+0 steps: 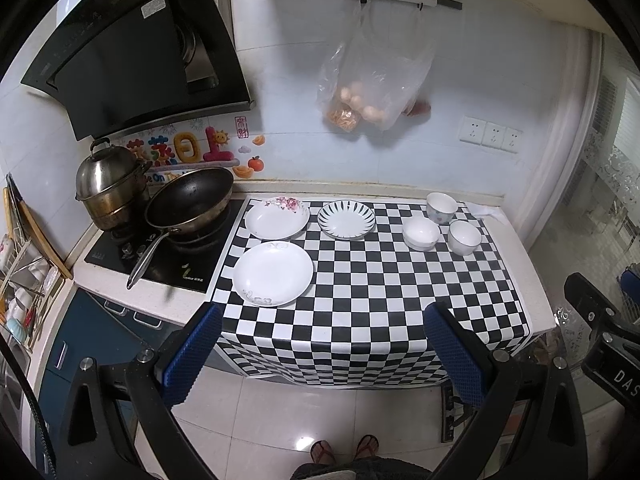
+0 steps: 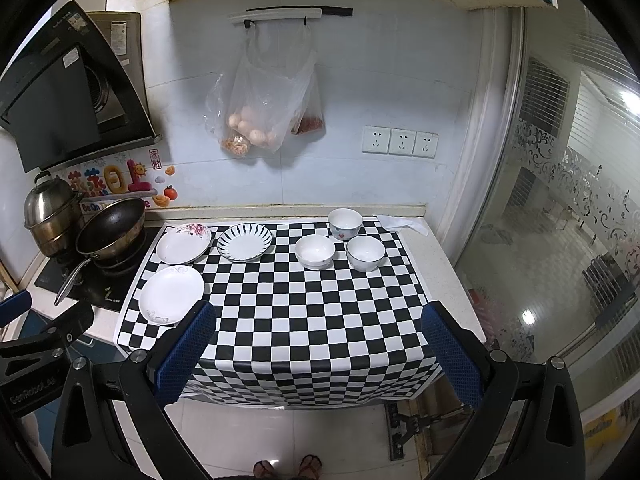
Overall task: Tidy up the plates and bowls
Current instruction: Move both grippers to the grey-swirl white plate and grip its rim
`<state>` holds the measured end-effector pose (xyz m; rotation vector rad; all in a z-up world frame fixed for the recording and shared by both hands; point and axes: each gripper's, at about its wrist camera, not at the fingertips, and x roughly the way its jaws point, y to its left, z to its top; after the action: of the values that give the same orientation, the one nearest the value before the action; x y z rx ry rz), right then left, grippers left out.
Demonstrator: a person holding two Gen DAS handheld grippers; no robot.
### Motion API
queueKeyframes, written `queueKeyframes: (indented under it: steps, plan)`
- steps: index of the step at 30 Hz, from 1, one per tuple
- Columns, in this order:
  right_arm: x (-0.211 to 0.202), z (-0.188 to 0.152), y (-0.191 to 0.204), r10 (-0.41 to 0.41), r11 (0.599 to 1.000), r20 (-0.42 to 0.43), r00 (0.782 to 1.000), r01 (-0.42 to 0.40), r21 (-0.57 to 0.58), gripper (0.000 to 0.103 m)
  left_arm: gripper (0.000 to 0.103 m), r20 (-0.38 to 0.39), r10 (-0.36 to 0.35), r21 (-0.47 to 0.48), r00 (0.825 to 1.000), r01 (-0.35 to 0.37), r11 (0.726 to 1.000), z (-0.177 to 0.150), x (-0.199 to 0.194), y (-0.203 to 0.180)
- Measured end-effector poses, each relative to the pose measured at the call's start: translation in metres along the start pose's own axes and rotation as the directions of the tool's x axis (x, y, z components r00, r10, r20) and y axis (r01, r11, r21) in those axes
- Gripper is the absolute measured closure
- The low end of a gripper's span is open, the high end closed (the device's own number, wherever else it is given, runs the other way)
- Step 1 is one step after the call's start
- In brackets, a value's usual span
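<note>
Three plates lie on the checkered cloth (image 1: 360, 280): a plain white plate (image 1: 273, 273) (image 2: 171, 294) at front left, a floral plate (image 1: 277, 218) (image 2: 183, 243) behind it, and a striped plate (image 1: 346, 219) (image 2: 244, 242) beside that. Three white bowls stand at the back right: a low one (image 1: 421, 233) (image 2: 315, 251), a blue-rimmed one (image 1: 464, 237) (image 2: 365, 253), and a patterned one (image 1: 441, 207) (image 2: 345, 223). My left gripper (image 1: 324, 344) and right gripper (image 2: 320, 344) are both open and empty, held before the counter's front edge, well short of the dishes.
A wok (image 1: 190, 200) and a steel steamer pot (image 1: 106, 184) sit on the stove at left. A dish rack (image 1: 20, 280) is at far left. Plastic bags of eggs (image 2: 256, 128) hang on the wall. A glass door (image 2: 560, 200) stands at right.
</note>
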<state>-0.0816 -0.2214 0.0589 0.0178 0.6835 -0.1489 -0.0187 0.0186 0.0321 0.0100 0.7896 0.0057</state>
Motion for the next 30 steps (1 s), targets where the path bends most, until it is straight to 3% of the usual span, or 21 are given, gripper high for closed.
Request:
queueKeyframes:
  steps: [7, 12, 15, 21, 24, 30]
  plan:
    - [0.006, 0.002, 0.003, 0.018, 1.0, -0.003, 1.0, -0.018, 0.018, 0.0, 0.0, 0.002, 0.007, -0.005, 1.0, -0.007, 1.0, 0.0, 0.004, 0.006]
    - [0.037, -0.001, 0.012, 0.111, 0.993, 0.002, 0.994, -0.111, 0.044, 0.0, 0.0, -0.012, 0.015, -0.057, 1.0, -0.016, 0.998, 0.002, 0.037, 0.041]
    - [0.078, -0.004, 0.026, 0.181, 0.982, -0.073, 0.981, -0.177, 0.066, 0.0, 0.0, -0.041, 0.064, -0.085, 0.997, -0.068, 0.994, 0.001, 0.071, 0.071]
    - [0.182, -0.017, 0.071, 0.313, 0.95, -0.23, 0.921, -0.299, 0.094, 0.0, 0.0, -0.183, 0.122, -0.123, 0.976, -0.146, 0.982, -0.013, 0.166, 0.13]
    - [0.239, -0.023, 0.1, 0.33, 0.944, -0.308, 0.893, -0.321, 0.08, 0.0, 0.0, -0.263, 0.101, -0.15, 0.96, -0.144, 0.978, -0.024, 0.207, 0.151]
    - [0.363, -0.035, 0.153, 0.368, 0.927, -0.46, 0.808, -0.355, 0.119, 0.0, 0.0, -0.405, 0.046, -0.203, 0.913, -0.139, 0.969, -0.032, 0.302, 0.181]
